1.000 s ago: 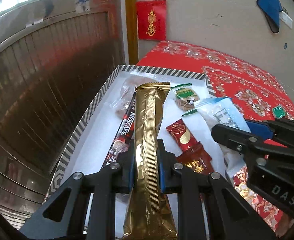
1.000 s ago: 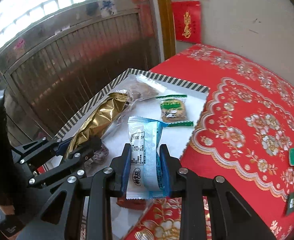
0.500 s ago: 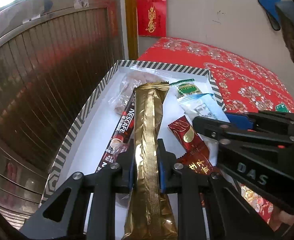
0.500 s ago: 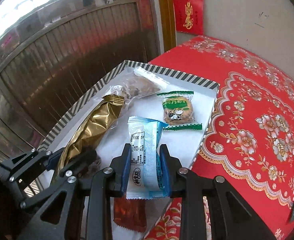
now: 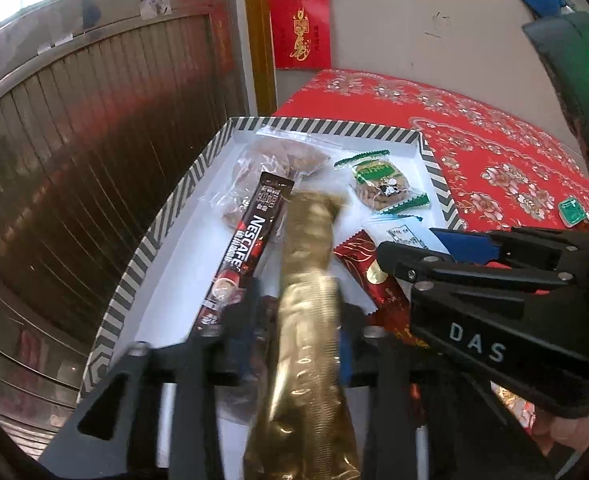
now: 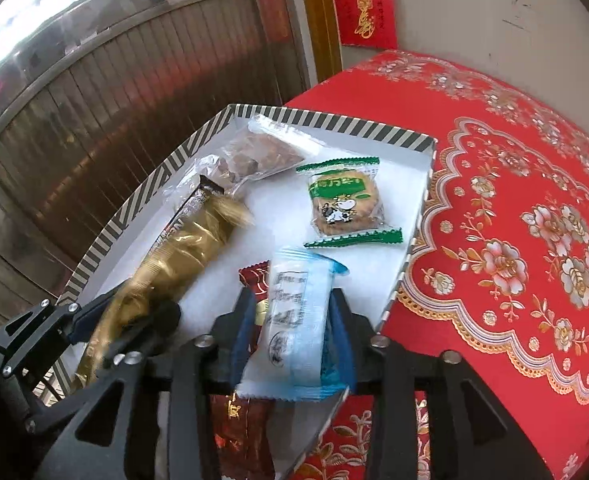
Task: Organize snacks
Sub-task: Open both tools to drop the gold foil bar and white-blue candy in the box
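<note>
A white tray with a black-and-white striped rim [image 5: 166, 216] [image 6: 142, 196] sits on the red cloth. In it lie a Nescafe stick [image 5: 250, 248], a clear bag of brown snacks [image 6: 262, 152], a green-edged biscuit pack [image 5: 382, 184] [image 6: 342, 200] and red packets [image 5: 374, 276]. My left gripper [image 5: 298, 312] has its jaws parted; the gold packet [image 5: 310, 312] [image 6: 182, 252] between them is blurred and tilted, dropping into the tray. My right gripper [image 6: 290, 316] has opened around the light blue packet [image 6: 294, 312], which lies between the fingers over the tray's near right part.
A red floral tablecloth [image 6: 514, 208] covers the table right of the tray. Small green packets lie on it at the right [image 5: 572, 210]. A dark slatted metal gate [image 5: 74, 160] stands left of the tray, a grey wall with red paper [image 5: 302, 28] behind.
Both grippers moved forward over the tray and their jaws opened. The gold packet slips from the left gripper and the blue packet sits loose between the right fingers.
</note>
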`<state>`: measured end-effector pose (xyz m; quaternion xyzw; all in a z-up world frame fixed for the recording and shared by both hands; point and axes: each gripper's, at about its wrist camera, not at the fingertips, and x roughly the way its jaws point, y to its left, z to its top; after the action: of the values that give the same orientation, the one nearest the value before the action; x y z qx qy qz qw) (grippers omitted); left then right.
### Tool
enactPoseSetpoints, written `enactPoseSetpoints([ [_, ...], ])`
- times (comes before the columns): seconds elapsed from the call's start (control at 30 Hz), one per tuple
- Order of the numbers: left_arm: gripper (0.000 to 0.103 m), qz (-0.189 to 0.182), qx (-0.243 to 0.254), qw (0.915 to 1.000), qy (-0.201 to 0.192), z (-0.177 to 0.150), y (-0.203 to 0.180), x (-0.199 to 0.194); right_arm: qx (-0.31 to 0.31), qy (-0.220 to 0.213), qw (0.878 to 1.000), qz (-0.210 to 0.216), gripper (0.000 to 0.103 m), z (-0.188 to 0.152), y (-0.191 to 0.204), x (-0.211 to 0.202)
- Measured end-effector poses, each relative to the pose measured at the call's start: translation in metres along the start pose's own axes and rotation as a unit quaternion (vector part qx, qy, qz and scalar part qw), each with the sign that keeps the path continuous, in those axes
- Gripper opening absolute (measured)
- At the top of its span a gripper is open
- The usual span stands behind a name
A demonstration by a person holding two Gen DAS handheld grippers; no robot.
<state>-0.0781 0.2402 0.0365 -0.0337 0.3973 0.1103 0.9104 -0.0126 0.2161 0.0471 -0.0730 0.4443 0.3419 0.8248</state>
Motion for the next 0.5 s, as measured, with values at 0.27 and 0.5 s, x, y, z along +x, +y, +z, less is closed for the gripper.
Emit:
enactPoseSetpoints([
  [0.27,0.074,-0.009,-0.003,0.9999,-0.006,-0.002,-0.005,-0.001,0.015,-0.024,1.0,0.008,0.04,0.0,-0.009,-0.018],
  [0.5,0.076,-0.005,-0.005,0.9999,-0.009,-0.001,-0.008,-0.005,0.023,-0.039,0.999,0.018,0.045,-0.004,-0.015,-0.032],
])
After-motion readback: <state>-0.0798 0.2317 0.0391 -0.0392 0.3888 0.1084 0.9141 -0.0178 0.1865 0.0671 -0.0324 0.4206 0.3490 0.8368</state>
